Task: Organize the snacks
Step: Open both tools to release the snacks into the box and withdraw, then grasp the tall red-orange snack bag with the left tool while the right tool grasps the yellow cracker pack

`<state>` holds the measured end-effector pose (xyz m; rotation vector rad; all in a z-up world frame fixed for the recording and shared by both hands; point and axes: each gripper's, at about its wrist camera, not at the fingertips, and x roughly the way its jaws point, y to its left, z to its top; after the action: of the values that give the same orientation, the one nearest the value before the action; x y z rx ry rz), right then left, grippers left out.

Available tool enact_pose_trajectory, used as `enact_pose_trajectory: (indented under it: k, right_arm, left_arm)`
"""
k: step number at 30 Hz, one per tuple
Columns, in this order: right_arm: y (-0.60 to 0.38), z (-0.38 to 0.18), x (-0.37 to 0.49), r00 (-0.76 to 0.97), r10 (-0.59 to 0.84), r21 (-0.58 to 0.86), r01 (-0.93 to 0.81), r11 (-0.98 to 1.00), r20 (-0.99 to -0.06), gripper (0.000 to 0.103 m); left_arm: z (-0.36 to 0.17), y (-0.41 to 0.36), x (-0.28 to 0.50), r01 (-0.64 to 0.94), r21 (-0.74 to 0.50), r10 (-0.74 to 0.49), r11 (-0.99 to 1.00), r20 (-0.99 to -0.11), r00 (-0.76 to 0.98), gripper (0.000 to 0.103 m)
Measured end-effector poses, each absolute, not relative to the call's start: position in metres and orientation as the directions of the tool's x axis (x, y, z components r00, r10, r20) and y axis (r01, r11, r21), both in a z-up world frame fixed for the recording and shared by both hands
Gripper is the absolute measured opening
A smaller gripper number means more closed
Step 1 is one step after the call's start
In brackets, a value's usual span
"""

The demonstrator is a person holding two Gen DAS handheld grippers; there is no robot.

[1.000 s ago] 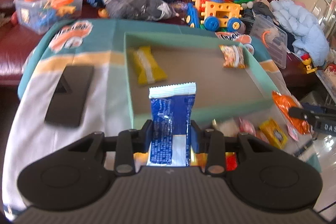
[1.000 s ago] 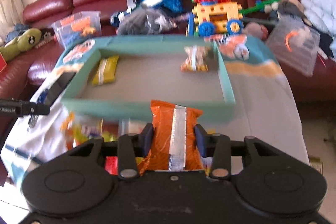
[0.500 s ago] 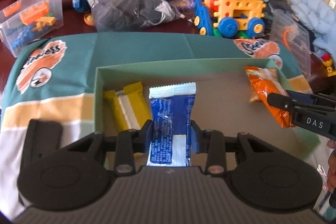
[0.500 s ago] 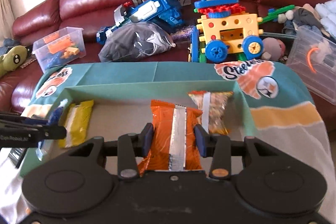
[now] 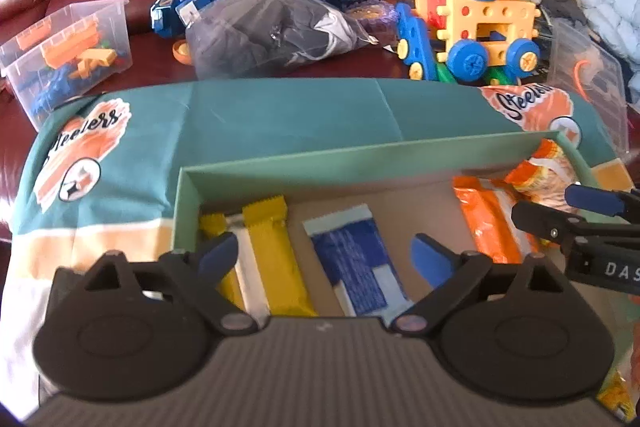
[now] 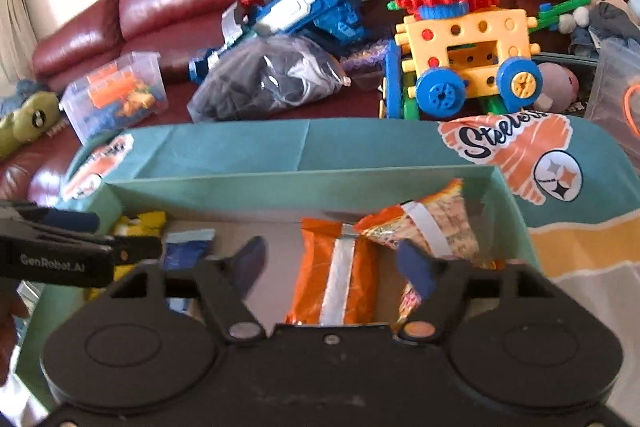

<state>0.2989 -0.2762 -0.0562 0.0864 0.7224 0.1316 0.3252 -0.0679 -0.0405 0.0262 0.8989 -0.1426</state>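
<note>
Snacks step: drop-off. Blue packet point(image 5: 356, 267) and orange packet point(image 6: 336, 267) lie in the green box point(image 5: 360, 155), lower centre; left gripper point(image 5: 324, 255) and right gripper point(image 6: 332, 263) opening, released. Next: withdraw, fetch more.

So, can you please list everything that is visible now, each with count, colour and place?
box: one, green, on the cloth
yellow packet: one, yellow, box left end
blue packet: one, blue and white, beside the yellow one
orange packet: one, orange with silver strip, box right half
patterned packet: one, orange-white, box right corner
cloth: one, teal with logos, under the box
toy vehicle: one, yellow-blue, on the sofa
toy bin: one, clear, sofa left
left claw: one, black, jaws opening, nothing gripped
right claw: one, black, jaws opening, nothing gripped
</note>
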Motion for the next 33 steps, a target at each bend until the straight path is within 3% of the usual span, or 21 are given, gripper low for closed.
enact_pose_trajectory:
  k: [2,6,12,18,29,32,33]
  right_arm:
    - [-0.278,-0.050,0.291,0.737,0.161,0.138,-0.093,0.986,-0.657,0.082]
    - [-0.281,-0.035,0.264,0.731,0.174,0.160,-0.089,0.983,-0.660,0.097]
    - [-0.288,-0.010,0.209,0.741,0.160,0.161,-0.070,0.984,-0.652,0.102]
    - [-0.304,-0.003,0.151,0.740,0.133,0.148,-0.046,0.988,-0.659,0.102]
    - [-0.343,-0.033,0.070,0.693,0.054,0.149,0.077,0.986,-0.719,0.102]
    - [-0.349,-0.044,0.060,0.676,0.035,0.134,0.094,0.986,-0.736,0.094]
    - [-0.348,-0.046,0.060,0.669,0.030,0.120,0.090,0.989,-0.742,0.088]
  left_arm:
    - [-0.035,-0.068,0.314,0.142,-0.042,-0.121,0.989,-0.781,0.612,0.103]
    - [-0.023,-0.068,0.285,0.156,-0.061,-0.144,0.986,-0.780,0.608,0.103]
    - [-0.010,-0.064,0.234,0.156,-0.080,-0.159,0.984,-0.786,0.598,0.103]
    - [-0.009,-0.059,0.181,0.175,-0.059,-0.153,0.983,-0.789,0.595,0.103]
    - [-0.036,-0.025,0.102,0.049,-0.083,-0.096,0.995,-0.836,0.541,0.103]
    - [-0.047,-0.020,0.089,0.023,-0.098,-0.096,0.995,-0.854,0.511,0.103]
    - [-0.051,-0.020,0.086,0.016,-0.096,-0.091,0.995,-0.859,0.504,0.103]
